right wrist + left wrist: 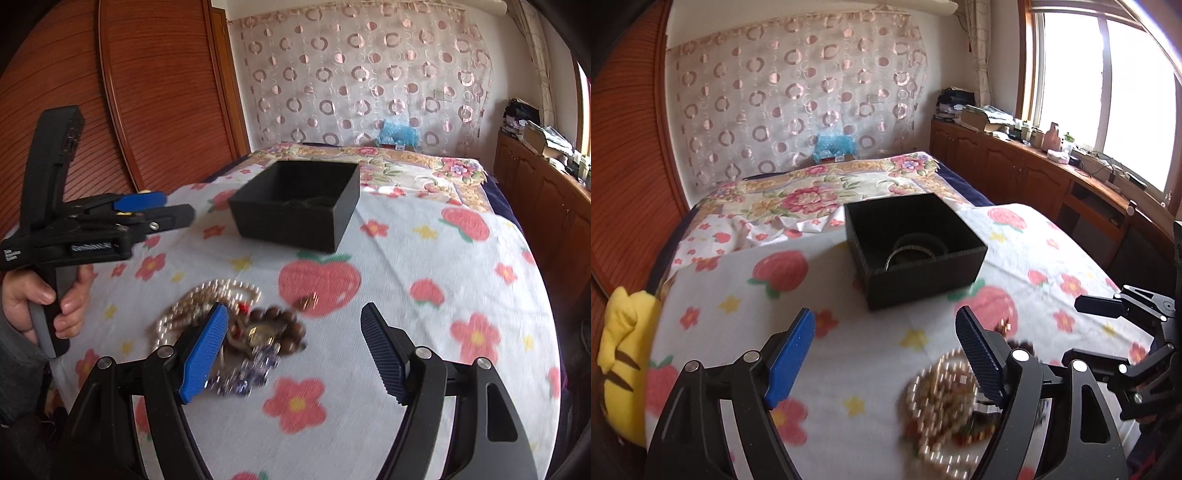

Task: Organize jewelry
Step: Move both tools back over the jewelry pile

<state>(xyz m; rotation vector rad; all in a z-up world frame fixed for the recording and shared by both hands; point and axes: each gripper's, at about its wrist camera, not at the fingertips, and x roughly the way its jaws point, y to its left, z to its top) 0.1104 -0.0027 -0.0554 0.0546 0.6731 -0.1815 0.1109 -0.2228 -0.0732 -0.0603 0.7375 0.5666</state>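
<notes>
An open black box (916, 251) stands on the flowered cloth and holds a dark bangle (916, 249); the box also shows in the right wrist view (299, 218). A pile of jewelry lies nearer: a pearl necklace (207, 295), a brown bead bracelet (284, 325), purple crystal beads (251, 373) and a small gold piece (306, 301). The pile is blurred in the left wrist view (945, 398). My left gripper (886, 354) is open and empty above the cloth, left of the pile. My right gripper (291, 350) is open and empty, its left finger over the pile.
The flowered cloth (443, 295) covers a bed. A yellow plush toy (620, 354) lies at the left edge. Wooden cabinets (1034, 173) with clutter run along the right under a window. A wooden wardrobe door (155, 92) is at the left.
</notes>
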